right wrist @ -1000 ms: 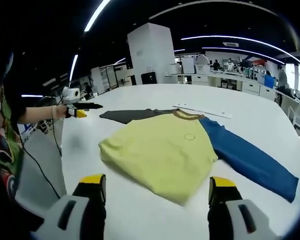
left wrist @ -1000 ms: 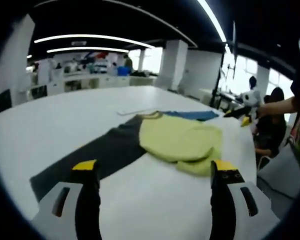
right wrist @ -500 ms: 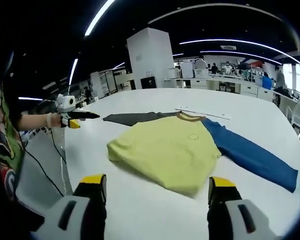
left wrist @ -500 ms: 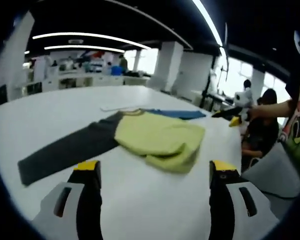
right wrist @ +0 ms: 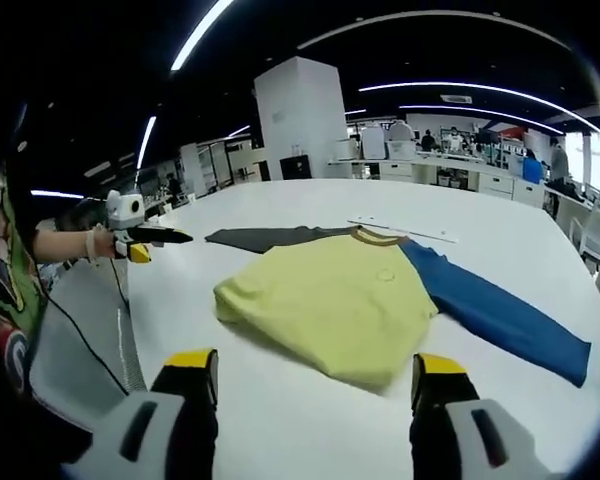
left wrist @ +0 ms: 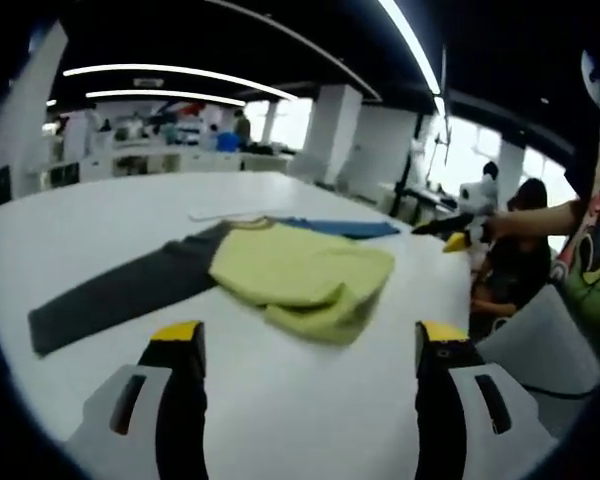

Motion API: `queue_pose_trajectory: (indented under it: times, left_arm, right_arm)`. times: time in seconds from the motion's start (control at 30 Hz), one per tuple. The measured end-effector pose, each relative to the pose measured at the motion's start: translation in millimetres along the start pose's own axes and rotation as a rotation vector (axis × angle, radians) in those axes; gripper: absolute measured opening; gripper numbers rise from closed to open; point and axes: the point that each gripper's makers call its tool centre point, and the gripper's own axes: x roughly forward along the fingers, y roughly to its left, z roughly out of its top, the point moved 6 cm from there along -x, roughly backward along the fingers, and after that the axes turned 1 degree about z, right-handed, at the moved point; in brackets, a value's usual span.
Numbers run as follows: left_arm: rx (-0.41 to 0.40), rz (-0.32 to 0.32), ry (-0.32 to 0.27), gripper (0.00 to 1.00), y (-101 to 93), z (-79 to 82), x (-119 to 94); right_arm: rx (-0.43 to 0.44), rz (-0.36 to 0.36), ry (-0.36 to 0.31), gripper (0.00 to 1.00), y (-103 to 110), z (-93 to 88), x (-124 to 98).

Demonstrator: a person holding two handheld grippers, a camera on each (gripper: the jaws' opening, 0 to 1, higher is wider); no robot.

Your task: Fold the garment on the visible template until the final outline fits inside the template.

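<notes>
Both grippers, left [left wrist: 298, 345] and right [right wrist: 314, 375], spread wide and empty, hovering short of the garment [right wrist: 350, 300] on the white table [right wrist: 280, 410]. Risk, as judged: one-layer pinch dragging doubled hem crooked. Yellow body part-folded, grey sleeve [left wrist: 120, 290] and blue sleeve [right wrist: 500, 315] outstretched either side of it.

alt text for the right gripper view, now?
A yellow shirt with one blue sleeve and one dark grey sleeve lies on a white table. The right hand-held gripper hangs open before it; the left hand-held gripper shows at left.
</notes>
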Motion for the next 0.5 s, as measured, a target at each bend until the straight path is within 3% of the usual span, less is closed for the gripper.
queue_pose_trajectory:
  times: [0.33,0.5]
  left_arm:
    - [-0.026,-0.004,0.005,0.79,-3.7,-6.3,6]
    - [-0.033,-0.008,0.012,0.79,-5.0,-8.6,6]
  right_arm:
    - [-0.005,-0.007,0.019,0.71,-9,-4.4,8]
    - [-0.097,-0.037,0.072,0.51,-17,-12.5,14]
